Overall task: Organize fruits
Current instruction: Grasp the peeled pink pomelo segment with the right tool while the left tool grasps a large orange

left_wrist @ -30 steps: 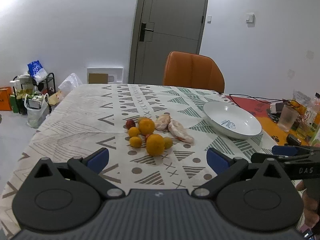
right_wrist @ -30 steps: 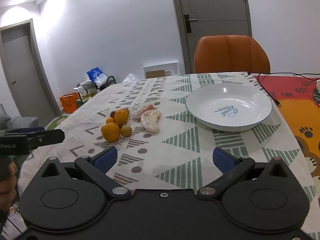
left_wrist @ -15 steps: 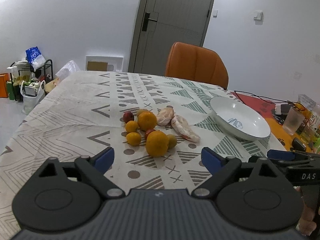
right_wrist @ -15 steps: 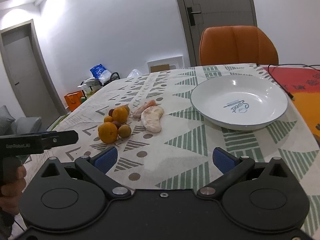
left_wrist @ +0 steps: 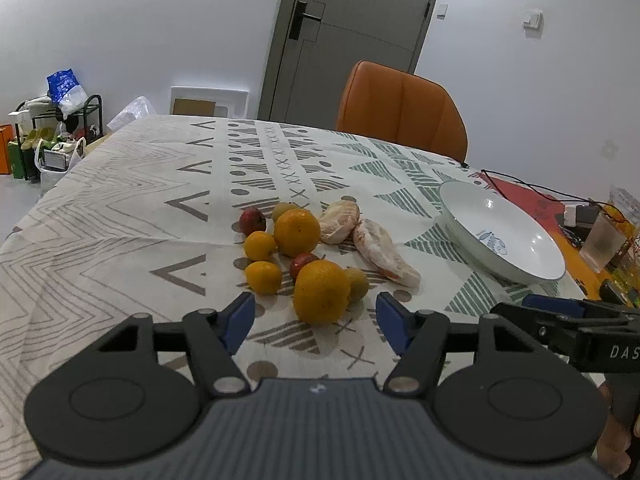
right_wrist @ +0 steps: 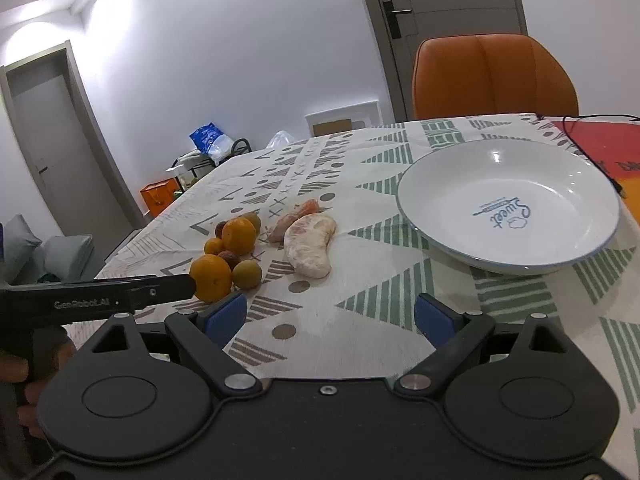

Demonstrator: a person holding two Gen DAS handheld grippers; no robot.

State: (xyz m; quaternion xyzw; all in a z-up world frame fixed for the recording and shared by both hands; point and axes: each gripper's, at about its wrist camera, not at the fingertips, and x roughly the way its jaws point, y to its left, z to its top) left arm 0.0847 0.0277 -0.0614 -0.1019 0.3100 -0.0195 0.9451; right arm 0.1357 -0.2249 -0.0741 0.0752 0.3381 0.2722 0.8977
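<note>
- Nothing is sorted yet: the fruits all lie clustered on the tabletop, and the white plate beside them is bare.
- Your left tongs have just been narrowing, half open, empty, nearest orange just ahead.
- Your right tongs have just been closing slightly, wide, empty.
- Only the right view reveals the plate's print; the left shows small oranges behind.

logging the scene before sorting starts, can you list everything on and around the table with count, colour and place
large oranges: two, orange, in the fruit cluster
small oranges: two, orange, cluster's left side
red fruits: two, dark red, within the cluster
yellow-green fruits: two, one near, one far
peeled citrus pieces: two, pale pink, between cluster and plate
plate: one, white, empty, right of fruit
tablecloth: one, patterned
chair: one, orange, behind table
left gripper: open, jaws just closing, nothing between
right gripper: open, jaws just closing, empty
</note>
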